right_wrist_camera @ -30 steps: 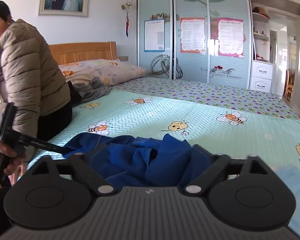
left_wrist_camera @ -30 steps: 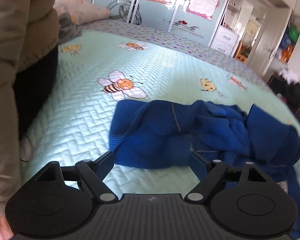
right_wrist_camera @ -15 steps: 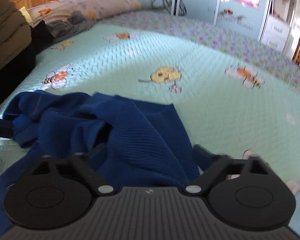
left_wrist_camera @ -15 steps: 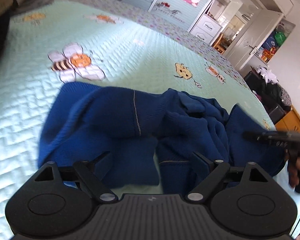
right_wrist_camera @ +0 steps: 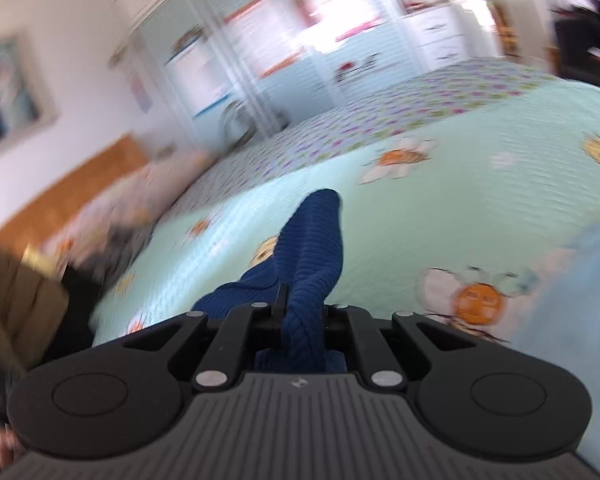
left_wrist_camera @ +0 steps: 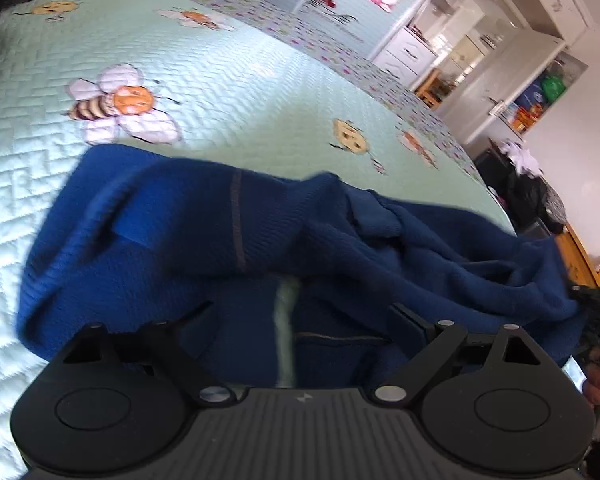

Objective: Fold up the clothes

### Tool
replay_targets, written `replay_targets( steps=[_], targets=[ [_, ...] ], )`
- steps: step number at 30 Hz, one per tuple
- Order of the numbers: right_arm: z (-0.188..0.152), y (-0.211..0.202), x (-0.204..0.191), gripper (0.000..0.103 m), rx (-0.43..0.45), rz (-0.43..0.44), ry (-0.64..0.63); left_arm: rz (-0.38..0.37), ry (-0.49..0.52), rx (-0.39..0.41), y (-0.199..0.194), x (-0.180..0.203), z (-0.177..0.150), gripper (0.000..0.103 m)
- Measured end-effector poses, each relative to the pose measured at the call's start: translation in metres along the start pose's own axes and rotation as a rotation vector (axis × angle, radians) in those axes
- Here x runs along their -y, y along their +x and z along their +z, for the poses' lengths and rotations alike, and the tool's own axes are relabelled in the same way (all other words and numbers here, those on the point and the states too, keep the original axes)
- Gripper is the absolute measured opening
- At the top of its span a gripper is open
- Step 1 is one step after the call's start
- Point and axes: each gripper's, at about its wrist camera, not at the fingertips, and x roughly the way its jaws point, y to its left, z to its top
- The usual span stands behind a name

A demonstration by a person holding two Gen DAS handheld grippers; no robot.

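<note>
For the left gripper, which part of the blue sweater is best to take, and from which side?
Probably the near hem of the blue sweater, approached from the bed's near edge. That ribbed edge lies flat and free between the fingers of the left gripper, whose jaws are opening; the right gripper is closing on another part.

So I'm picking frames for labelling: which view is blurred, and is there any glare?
Right wrist view: heavy motion smear over the room and bedspread; only the right gripper and its pinched blue sweater read sharp. Left wrist view: mostly crisp, with bright glare on the quilt's left edge and fisheye bending.
</note>
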Motion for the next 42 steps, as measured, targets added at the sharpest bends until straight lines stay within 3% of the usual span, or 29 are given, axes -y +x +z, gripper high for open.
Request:
replay_targets(
  steps=[5, 10, 13, 17, 19, 25, 28, 31, 34, 38, 39, 40, 42],
  targets=[
    [-0.021, 0.003, 0.018, 0.009, -0.022, -0.044, 0.073, -0.029, -0.015, -0.046, 0.019, 0.005, 0.002, 0.092],
    [-0.025, -0.002, 0.023, 0.009, -0.005, -0.014, 0.108, -0.036, -0.155, -0.038, 0.038, -0.011, 0.020, 0.094],
    [-0.023, -0.002, 0.025, 0.010, -0.005, 0.001, 0.109, -0.051, -0.242, -0.034, 0.050, -0.016, 0.030, 0.102],
    [-0.019, 0.000, 0.029, 0.010, -0.002, 0.015, 0.121, -0.043, -0.295, -0.025, 0.056, -0.012, 0.038, 0.101],
    [-0.019, 0.000, 0.030, 0.010, -0.004, 0.022, 0.123, -0.081, -0.319, -0.010, 0.054, -0.012, 0.040, 0.085],
    [-0.022, -0.001, 0.025, 0.010, -0.015, 0.033, 0.101, -0.152, -0.433, -0.035, 0.057, -0.023, 0.035, 0.054],
    [-0.023, -0.002, 0.024, 0.011, -0.016, 0.035, 0.095, -0.237, -0.432, -0.005, 0.041, -0.012, 0.024, 0.055],
    [-0.025, -0.002, 0.025, 0.011, -0.022, 0.036, 0.090, -0.167, -0.392, -0.038, 0.056, -0.005, 0.031, 0.059],
    [-0.027, 0.000, 0.027, 0.011, -0.021, 0.033, 0.116, -0.084, -0.455, -0.061, 0.081, -0.021, 0.037, 0.058],
    [-0.028, -0.004, 0.025, 0.011, -0.021, 0.040, 0.104, -0.152, -0.503, -0.027, 0.099, -0.032, 0.051, 0.057],
    [-0.028, -0.003, 0.026, 0.011, -0.021, 0.039, 0.112, -0.137, -0.500, -0.019, 0.102, -0.034, 0.054, 0.048],
    [-0.027, -0.002, 0.028, 0.011, -0.022, 0.038, 0.122, -0.122, -0.497, -0.010, 0.104, -0.036, 0.058, 0.031],
    [-0.027, 0.000, 0.030, 0.011, -0.014, 0.036, 0.153, -0.093, -0.491, 0.006, 0.110, -0.039, 0.065, 0.019]
  ],
)
